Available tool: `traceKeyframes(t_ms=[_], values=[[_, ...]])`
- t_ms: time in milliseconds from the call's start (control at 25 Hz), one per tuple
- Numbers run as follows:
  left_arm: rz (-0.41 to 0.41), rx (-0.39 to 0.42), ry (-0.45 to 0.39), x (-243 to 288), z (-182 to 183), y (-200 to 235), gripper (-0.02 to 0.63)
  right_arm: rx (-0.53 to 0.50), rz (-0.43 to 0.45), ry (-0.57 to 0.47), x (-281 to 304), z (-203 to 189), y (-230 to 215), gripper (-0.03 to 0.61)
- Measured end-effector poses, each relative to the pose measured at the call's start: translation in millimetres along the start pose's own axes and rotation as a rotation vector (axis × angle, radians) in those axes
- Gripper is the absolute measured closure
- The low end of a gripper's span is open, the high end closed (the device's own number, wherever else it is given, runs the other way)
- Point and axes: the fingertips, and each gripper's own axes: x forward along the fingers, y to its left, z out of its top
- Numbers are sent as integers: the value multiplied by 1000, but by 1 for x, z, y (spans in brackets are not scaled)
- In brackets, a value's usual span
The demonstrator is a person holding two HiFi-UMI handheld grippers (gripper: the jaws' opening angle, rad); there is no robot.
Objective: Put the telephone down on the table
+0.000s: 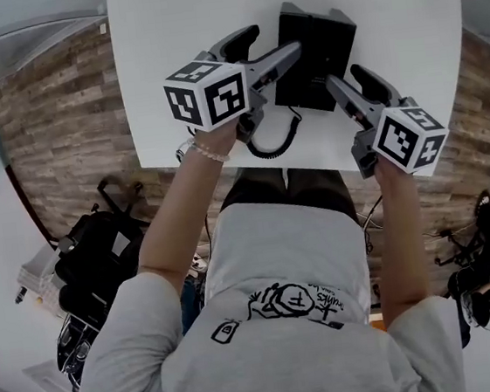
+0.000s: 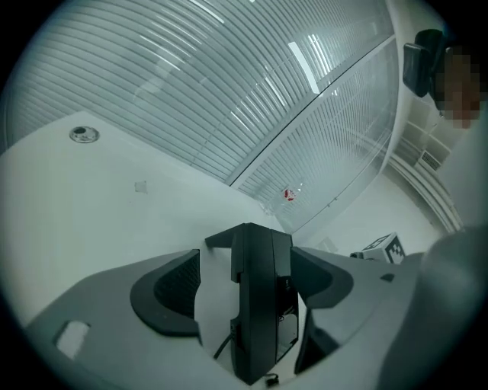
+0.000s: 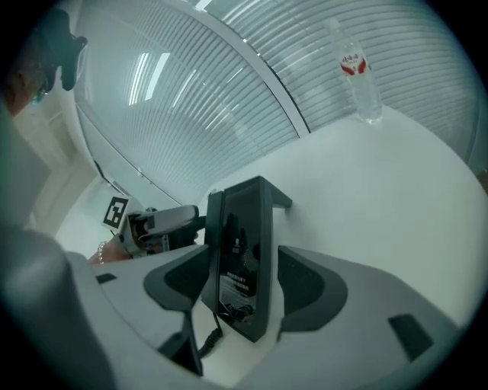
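- White tabletop (image 1: 165, 33) fills the upper frame of the head view — wood-plank floor (image 1: 61, 124) lies around it.
- Black telephone (image 1: 312, 47) sits on it at upper centre.
- Left tool (image 2: 245, 286) and right tool (image 3: 242, 278) flank it — both wide, pads off it.
- Slatted blinds (image 3: 213, 84) stand behind, with a water bottle (image 3: 358, 72) at upper right.

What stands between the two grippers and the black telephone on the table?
Nothing visible. The telephone rests on the white table, directly between the open jaws of the left gripper and the right gripper.
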Motion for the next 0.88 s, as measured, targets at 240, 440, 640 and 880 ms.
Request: traceKeyframes(t_ms=[240, 440, 640, 880], values=[[15, 12, -40, -44, 13, -21, 262, -156, -29, -92, -34, 38, 33, 334], [-12, 53, -91, -72, 31, -55, 262, -275, -51, -138, -61, 66, 59, 334], [-33, 115, -135, -101, 49, -88, 264, -379, -68, -186, -88, 86, 90, 336], [-47, 196, -231, -130, 77, -126, 337, -507, -99, -257, -120, 109, 122, 348]])
